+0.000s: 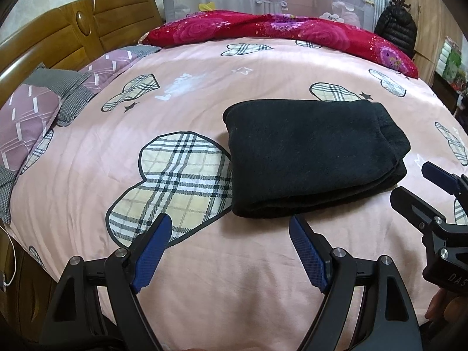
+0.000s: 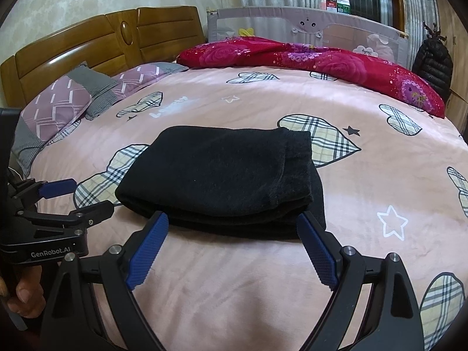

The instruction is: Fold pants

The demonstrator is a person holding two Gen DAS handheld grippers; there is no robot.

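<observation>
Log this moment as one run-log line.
pants: folded, on bed | left tongs: open, empty | right tongs: open, empty, at pants' near edge

Left gripper point(image 2: 76, 196) body cut off by frame edge; pants point(image 2: 222, 181) near hem partly behind right gripper point(image 2: 232, 222) fingertips; windowsill items point(image 2: 336, 4) too small to identify.

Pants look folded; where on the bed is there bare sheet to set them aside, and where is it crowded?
Bare pink sheet lies between both open grippers and the black pants, and right of the pants toward the bed edge. The stretch between the pants and the red quilt is free too. Crowded: pillows by the headboard, and the quilt along the far side.
</observation>
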